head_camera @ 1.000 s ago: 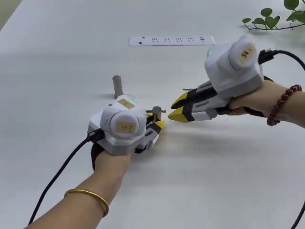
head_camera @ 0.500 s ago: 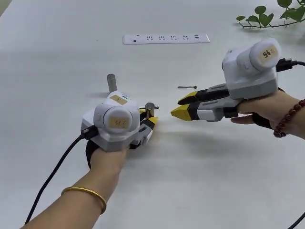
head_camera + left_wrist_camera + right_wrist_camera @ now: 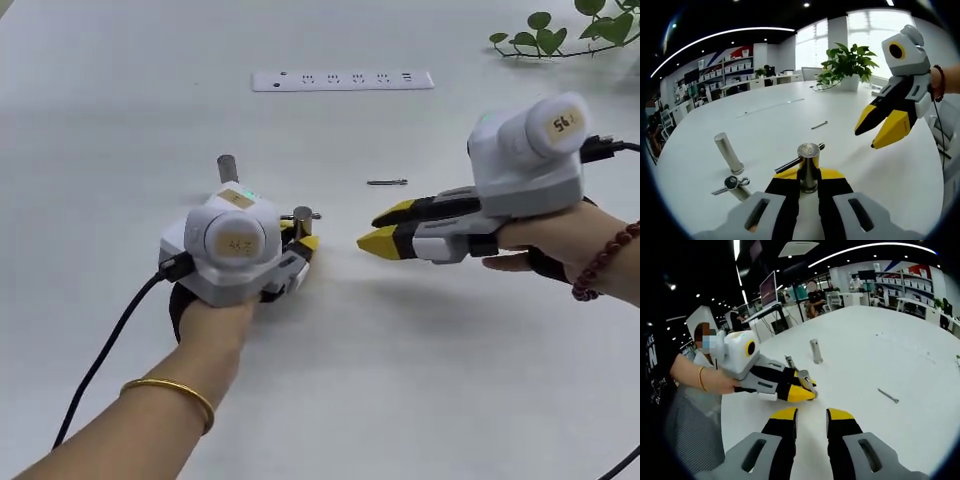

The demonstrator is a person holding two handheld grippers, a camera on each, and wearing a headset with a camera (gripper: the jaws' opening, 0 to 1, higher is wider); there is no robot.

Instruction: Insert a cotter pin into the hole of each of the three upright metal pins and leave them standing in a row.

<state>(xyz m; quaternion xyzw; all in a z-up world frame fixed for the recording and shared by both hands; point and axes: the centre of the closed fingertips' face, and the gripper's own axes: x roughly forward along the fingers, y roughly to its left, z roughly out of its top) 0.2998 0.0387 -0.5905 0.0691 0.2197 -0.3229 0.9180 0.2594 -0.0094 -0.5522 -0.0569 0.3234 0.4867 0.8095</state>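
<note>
left gripper [image 3: 808, 176]: clenched on the clamped steel pin, with a yellow-tipped jaw on each side of its lower shaft. It sits low on the white table [image 3: 450, 380], left of centre in the head view.
clamped steel pin [image 3: 808, 162]: short round grey metal cylinder, upright, with its base on the table between the left jaws.
inserted cotter pin [image 3: 790, 163]: thin metal wire pin running crosswise through the clamped steel pin just under its head. It sticks out on both sides.
right gripper [image 3: 375, 228]: released, jaws slightly apart and nothing between them. It is held above the table with its tips aimed at the clamped steel pin, near it but apart.
plain steel pin [image 3: 227, 168]: the same grey cylinder, standing on the table just behind the left gripper.
third steel pin [image 3: 732, 183]: beside the plain steel pin, just left of the left jaws in the left gripper view. A wire pin crosses its head. Seen from near the top, so I cannot tell how straight it stands.
loose cotter pin [image 3: 387, 182]: thin wire pin lying flat on the table, well apart from the steel pins, between the right gripper and the power strip.
white power strip [image 3: 343, 80]: flat on the table at the far side.
green leafy plant [image 3: 560, 30]: far right corner.
</note>
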